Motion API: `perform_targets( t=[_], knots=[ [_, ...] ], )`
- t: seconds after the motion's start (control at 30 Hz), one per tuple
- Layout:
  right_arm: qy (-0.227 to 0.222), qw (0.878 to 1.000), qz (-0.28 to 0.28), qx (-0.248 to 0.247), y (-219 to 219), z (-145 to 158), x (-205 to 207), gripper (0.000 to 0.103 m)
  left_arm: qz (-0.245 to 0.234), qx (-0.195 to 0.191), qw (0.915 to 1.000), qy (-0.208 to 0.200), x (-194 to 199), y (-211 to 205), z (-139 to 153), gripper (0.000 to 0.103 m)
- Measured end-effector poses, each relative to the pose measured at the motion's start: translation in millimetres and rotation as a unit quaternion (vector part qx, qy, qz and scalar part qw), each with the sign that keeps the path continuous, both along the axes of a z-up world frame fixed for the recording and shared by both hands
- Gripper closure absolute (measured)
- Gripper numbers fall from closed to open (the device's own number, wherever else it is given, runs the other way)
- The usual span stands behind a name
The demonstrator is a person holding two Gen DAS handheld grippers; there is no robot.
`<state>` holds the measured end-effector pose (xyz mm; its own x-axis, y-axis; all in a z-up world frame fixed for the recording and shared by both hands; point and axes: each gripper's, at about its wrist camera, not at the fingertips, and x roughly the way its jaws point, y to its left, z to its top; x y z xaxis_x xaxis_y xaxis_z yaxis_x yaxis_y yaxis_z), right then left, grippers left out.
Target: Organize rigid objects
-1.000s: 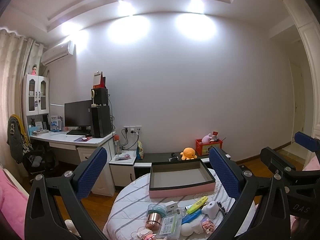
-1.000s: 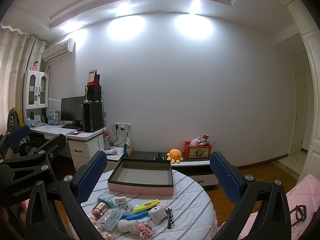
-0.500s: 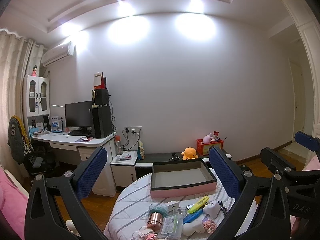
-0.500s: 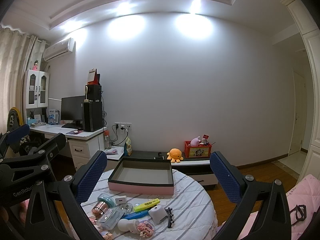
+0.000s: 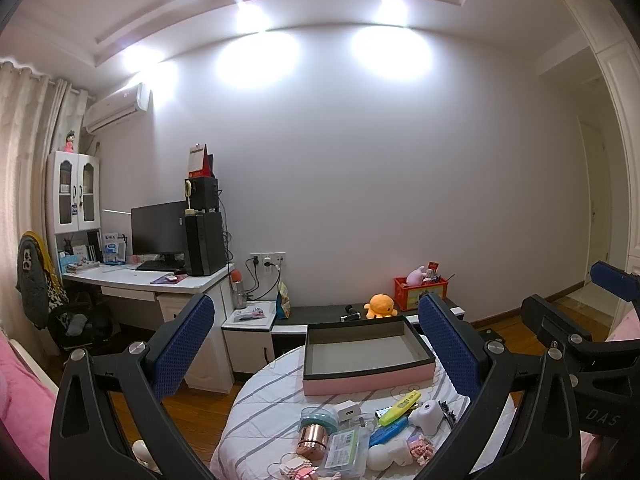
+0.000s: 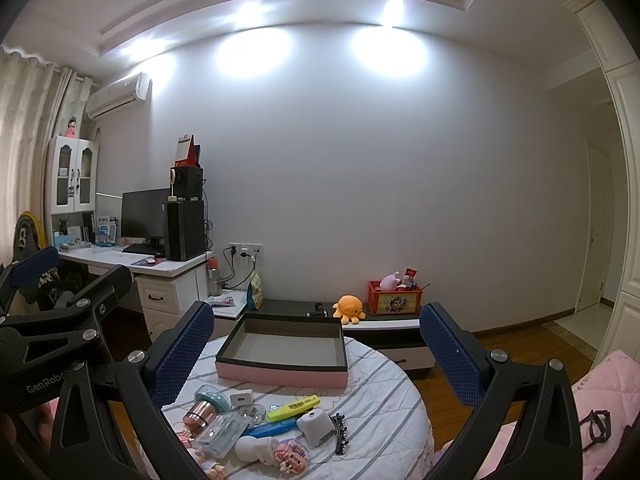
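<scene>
We are holding the left hand-held gripper (image 5: 316, 364) and right hand-held gripper (image 6: 316, 364) wide open, empty, above the bench (image 6: 384, 396); clutter (image 6: 256, 428) lying below them, tray (image 6: 282, 374) beyond awaiting it.

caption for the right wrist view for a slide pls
Open right gripper above a round table: empty pink tray behind a clutter of small items, left gripper at the frame's left edge.

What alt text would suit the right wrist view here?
The open right gripper hangs above a round striped table, where small items lie scattered near a pink box that holds nothing. The left gripper shows at the left edge; a desk stands behind.
</scene>
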<state>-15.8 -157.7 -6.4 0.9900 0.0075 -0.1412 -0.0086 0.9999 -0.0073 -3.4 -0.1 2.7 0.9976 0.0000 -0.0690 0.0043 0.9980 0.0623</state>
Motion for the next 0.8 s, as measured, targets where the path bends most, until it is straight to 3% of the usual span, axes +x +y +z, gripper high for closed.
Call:
perform_targets(
  t=[0.8],
  knots=[
    [-0.001,1.000,-0.001,-0.011,8.0,-2.3,2.4,0.000,0.004,-0.001,1.0000,-0.003,-1.6,7.8,-2.3,0.000]
  ],
)
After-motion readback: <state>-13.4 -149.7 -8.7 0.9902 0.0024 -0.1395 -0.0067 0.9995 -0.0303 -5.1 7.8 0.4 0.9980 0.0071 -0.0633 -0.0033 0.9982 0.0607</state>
